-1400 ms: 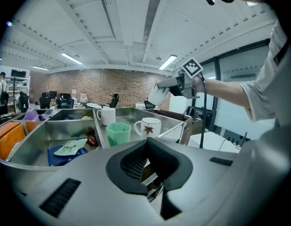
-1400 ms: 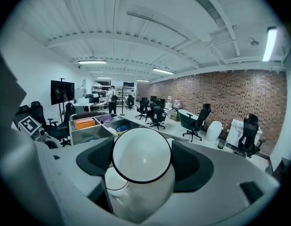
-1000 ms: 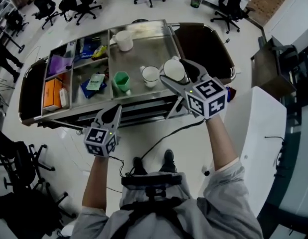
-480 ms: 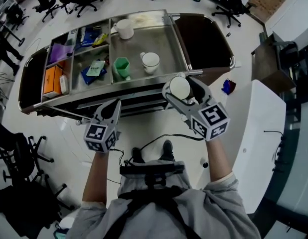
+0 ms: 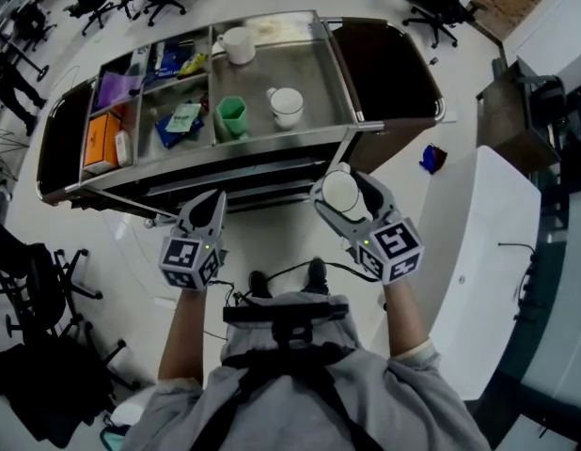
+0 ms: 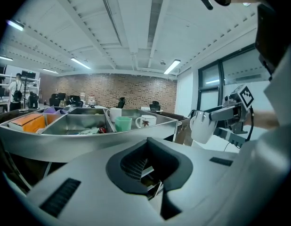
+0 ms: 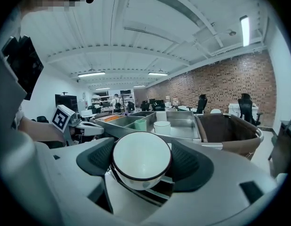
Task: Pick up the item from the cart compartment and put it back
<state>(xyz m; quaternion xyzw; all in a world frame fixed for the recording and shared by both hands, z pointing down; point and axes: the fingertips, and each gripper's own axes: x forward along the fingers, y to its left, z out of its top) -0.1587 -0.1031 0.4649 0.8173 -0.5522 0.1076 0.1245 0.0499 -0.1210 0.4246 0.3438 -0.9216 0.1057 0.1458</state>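
Head view, looking steeply down: a person stood at the near side of a steel cart point(image 5: 236, 155) with a handheld gripper in each hand. The right gripper point(image 5: 344, 195) had its two jaws closed around a white cup point(image 5: 339, 190) with a dark rim, its open mouth facing up. The cup hung over the pale floor, just in front of the cart's near edge and outside every compartment.

Right gripper view: the cup filled the space between the dark pads point(image 7: 191, 163), gripped on both sides, with the cart beyond it.

The left gripper point(image 5: 211, 205) was held low over the floor, near the cart's front. Left gripper view: its jaws were drawn together with nothing between them.

On the cart, the large compartment held a green cup point(image 5: 230, 118), a white mug point(image 5: 287, 106) just beside it, and a second white mug point(image 5: 239, 44) at the far edge. Smaller compartments to the left held blue packets point(image 5: 176, 127), an orange box point(image 5: 101, 143) and a purple item point(image 5: 113, 91). A brown bin point(image 5: 384, 78) sat at the cart's right end. A small blue object point(image 5: 431, 159) lay on the floor beside a white table point(image 5: 483, 242).
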